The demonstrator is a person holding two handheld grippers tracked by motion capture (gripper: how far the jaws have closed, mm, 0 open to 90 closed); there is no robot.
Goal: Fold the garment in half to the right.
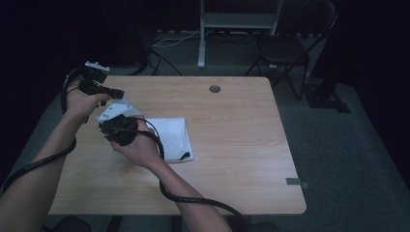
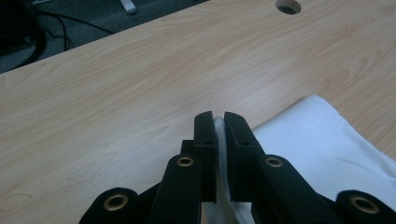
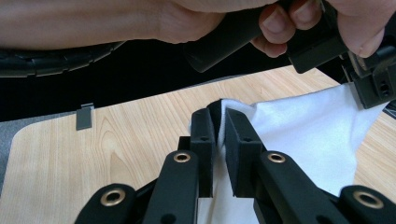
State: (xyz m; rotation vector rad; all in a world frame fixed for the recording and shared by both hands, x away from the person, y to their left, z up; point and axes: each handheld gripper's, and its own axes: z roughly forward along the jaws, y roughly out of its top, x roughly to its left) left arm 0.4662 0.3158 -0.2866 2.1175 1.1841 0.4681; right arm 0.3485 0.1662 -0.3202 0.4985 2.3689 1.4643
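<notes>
At the desk's (image 1: 232,145) left side, the left gripper (image 2: 219,122) has its jaws pinched on an edge of the white cloth (image 1: 171,137). Just right of it, the right gripper (image 3: 218,116) clamps another raised edge, while the rest lies folded on the desk.

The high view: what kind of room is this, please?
Probably a lab or recording studio, not a home: a bare wooden table with a cable hole, a metal stand with loose cables on grey carpet, a folding chair, and dark surroundings.
</notes>
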